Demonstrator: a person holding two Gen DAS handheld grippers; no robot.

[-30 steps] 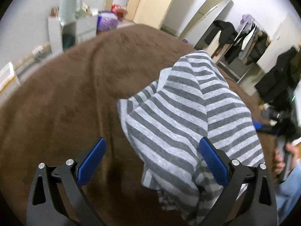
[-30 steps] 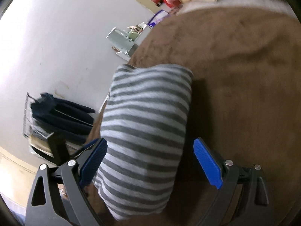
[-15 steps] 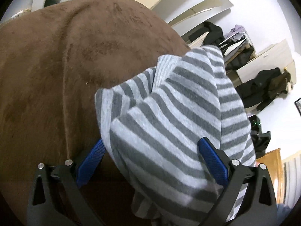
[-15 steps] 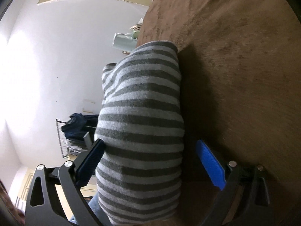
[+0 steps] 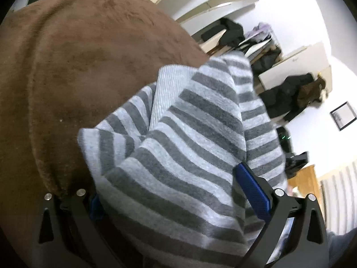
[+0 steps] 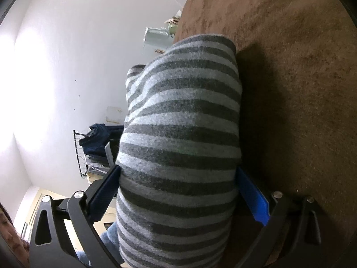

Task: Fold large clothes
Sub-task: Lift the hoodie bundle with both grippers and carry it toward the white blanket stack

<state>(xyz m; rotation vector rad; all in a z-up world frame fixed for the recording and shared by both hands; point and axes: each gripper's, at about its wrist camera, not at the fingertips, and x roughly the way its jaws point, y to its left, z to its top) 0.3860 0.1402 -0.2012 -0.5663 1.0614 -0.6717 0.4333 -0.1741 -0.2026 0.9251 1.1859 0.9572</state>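
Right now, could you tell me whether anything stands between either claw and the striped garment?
Nothing visible does. The striped garment already fills the gap of the right claw and the left claw, lying on the brown blanket.

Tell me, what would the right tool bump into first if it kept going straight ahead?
Most likely the striped sweater. The right tool has it bunched between its wide-open blue pads, with the brown blanket right beside. How deep the sweater sits is hard to judge.
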